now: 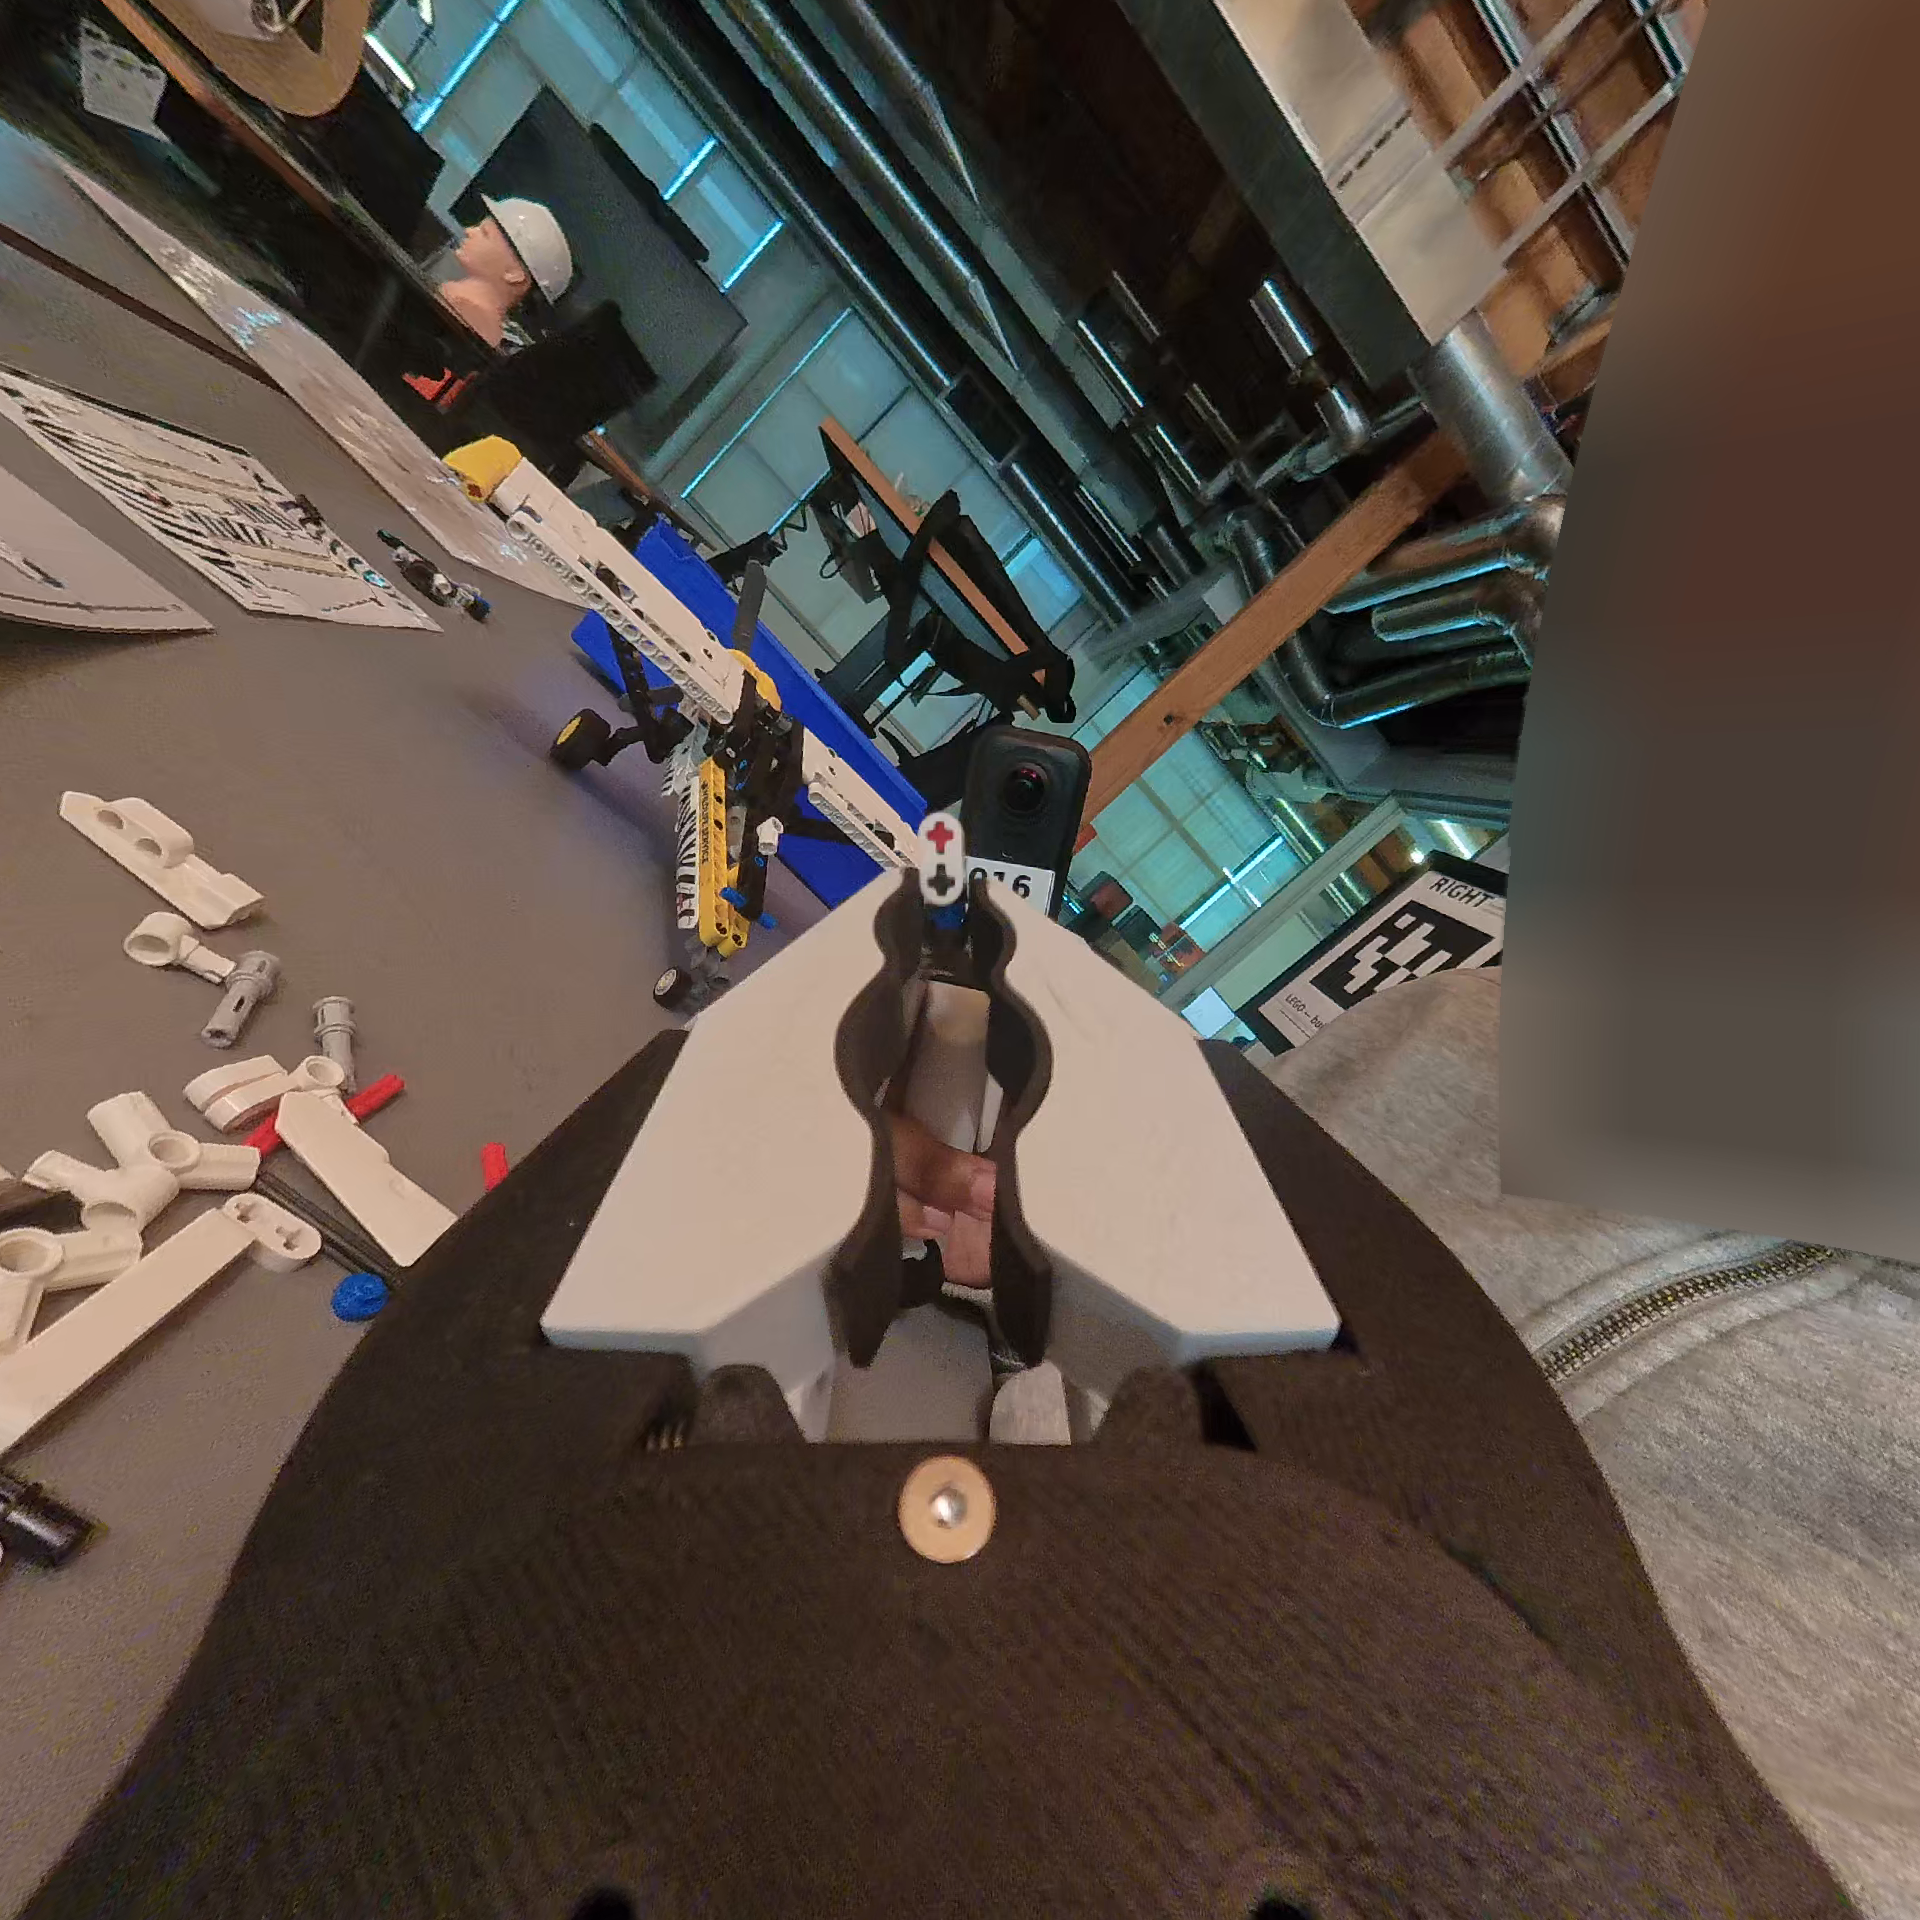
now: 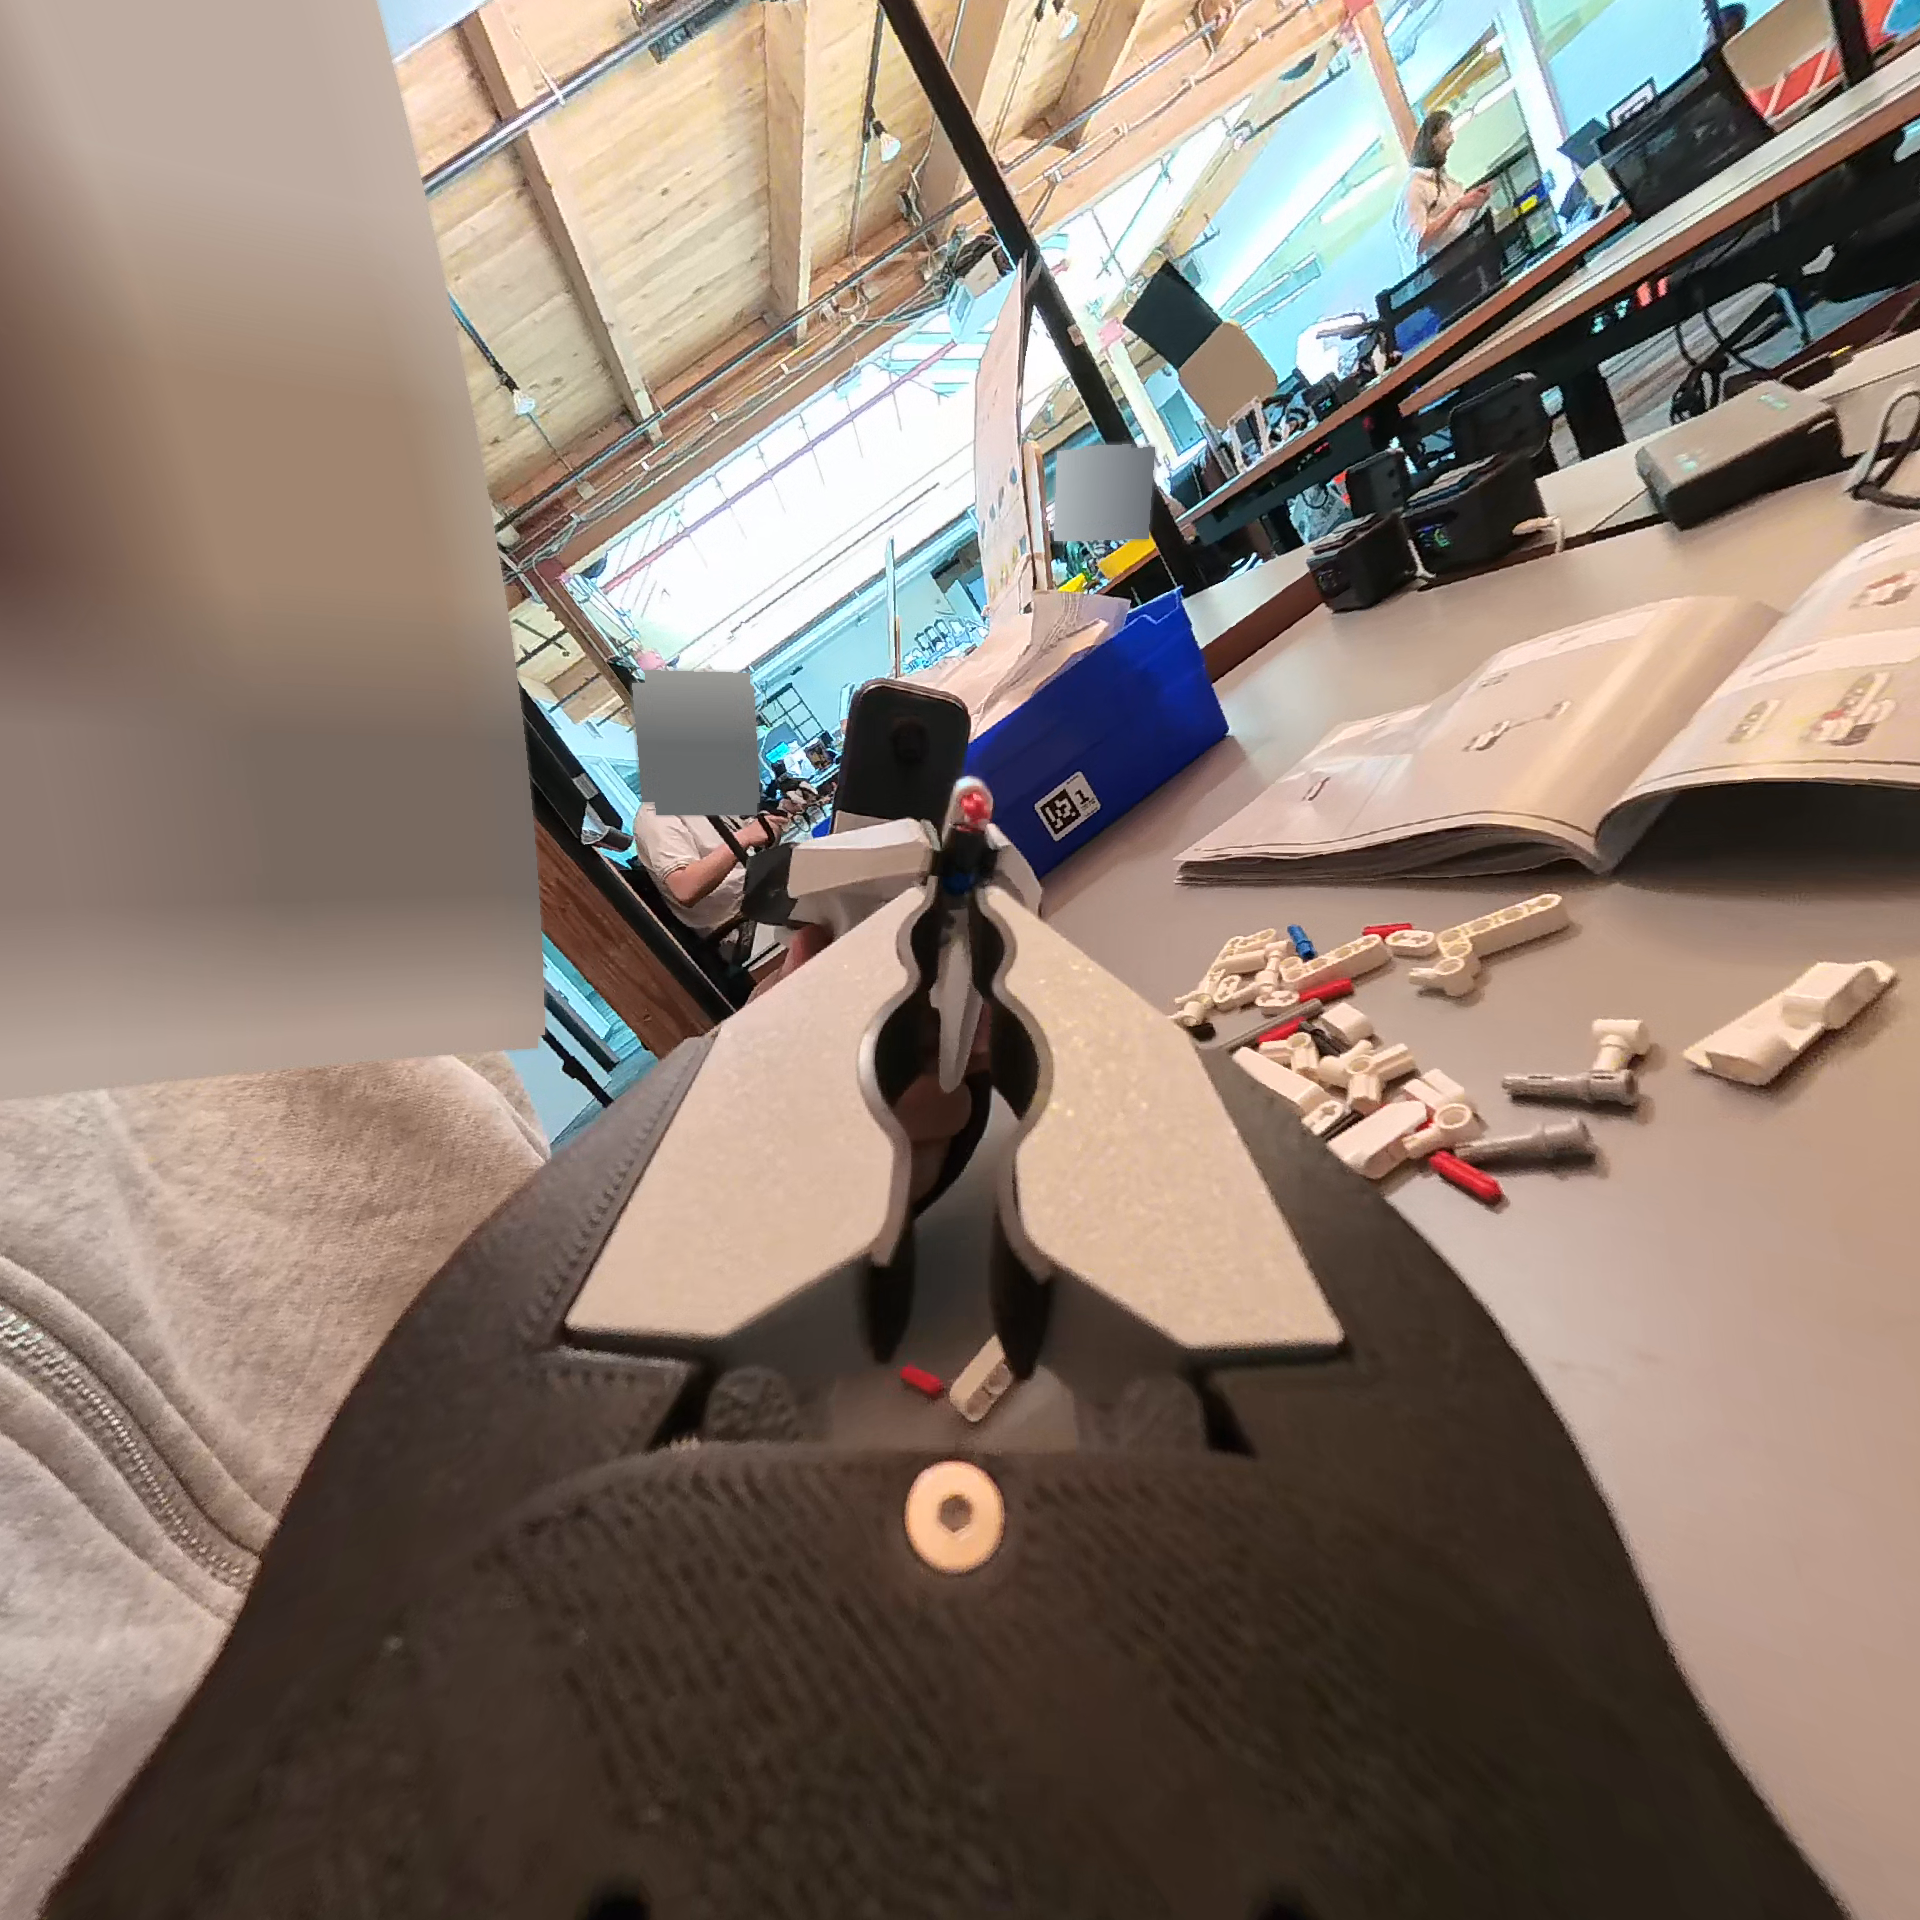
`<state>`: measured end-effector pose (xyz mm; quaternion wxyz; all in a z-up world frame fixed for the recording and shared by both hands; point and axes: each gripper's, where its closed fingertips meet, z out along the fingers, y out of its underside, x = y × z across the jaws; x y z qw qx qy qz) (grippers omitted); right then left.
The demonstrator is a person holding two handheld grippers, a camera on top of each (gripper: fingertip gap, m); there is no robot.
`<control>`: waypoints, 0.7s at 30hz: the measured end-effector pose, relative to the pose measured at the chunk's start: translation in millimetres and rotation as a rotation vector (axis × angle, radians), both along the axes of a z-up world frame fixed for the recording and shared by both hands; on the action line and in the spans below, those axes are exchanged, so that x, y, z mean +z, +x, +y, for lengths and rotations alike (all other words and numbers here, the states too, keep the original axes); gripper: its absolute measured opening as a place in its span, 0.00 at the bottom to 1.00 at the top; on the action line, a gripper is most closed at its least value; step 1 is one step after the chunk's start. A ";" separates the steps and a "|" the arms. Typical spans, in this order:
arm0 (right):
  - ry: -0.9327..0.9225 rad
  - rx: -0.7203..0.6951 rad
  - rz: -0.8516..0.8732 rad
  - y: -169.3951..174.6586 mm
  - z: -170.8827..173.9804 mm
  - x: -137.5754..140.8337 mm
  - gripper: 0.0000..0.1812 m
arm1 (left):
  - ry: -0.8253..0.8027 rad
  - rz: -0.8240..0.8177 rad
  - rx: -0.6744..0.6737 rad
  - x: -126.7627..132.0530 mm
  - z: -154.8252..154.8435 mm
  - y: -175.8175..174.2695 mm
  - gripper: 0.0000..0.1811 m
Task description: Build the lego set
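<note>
1. Black and pale grey, the left gripper (image 1: 943, 914) is raised off the worktop (image 1: 395, 831), its fingers (image 1: 1049, 997) clenched on a small lego assembly (image 1: 941, 858): a white piece with a red cross hole and a dark one at its tip.
2. Pale grey too, the right gripper (image 2: 961, 883) meets it from the opposite side, its fingers (image 2: 1049, 997) clamped on the same lego assembly (image 2: 966, 831), which shows here a red tip, a blue pin and a white blade running back between the fingers.
3. In the left wrist view a grey zip-up sleeve (image 1: 1621, 1403) lies to the near right.
4. Loose white, grey and red lego parts (image 1: 187, 1153) are scattered on the worktop to the near left; in the right wrist view the same parts (image 2: 1351, 1049) lie to the right.
5. Farther left, a partly built model (image 1: 717, 748) with white beams, a yellow section and small black wheels stands on the worktop, just in front of a blue bin (image 1: 831, 769).
6. An open instruction booklet (image 2: 1558, 748) lies beyond the loose parts, near the blue bin (image 2: 1101, 738).
7. Printed sheets (image 1: 208, 530) lie flat at the far left.
</note>
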<state>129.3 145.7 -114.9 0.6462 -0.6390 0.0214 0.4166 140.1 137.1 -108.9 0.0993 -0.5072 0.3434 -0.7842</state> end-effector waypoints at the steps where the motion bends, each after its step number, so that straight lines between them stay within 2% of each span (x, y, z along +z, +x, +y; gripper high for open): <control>1: 0.003 0.001 0.001 0.0 -0.4 0.6 0.01 | -0.003 0.000 0.000 0.0 0.3 0.0 0.04; 9: 0.013 0.016 0.005 -2.1 -1.8 2.3 0.00 | 0.011 0.004 0.001 0.0 -1.1 0.0 0.03; 15: 0.037 -0.060 0.002 9.9 -1.7 5.8 0.02 | 0.015 0.003 0.029 -0.4 4.4 -0.4 0.03; 18: 0.081 -0.122 -0.091 10.9 -3.4 10.9 0.08 | -0.018 0.001 0.003 -0.1 3.2 -0.9 0.03; 21: 0.130 -0.182 -0.269 4.0 -5.2 14.0 0.13 | -0.031 -0.007 0.014 1.3 6.9 -2.3 0.03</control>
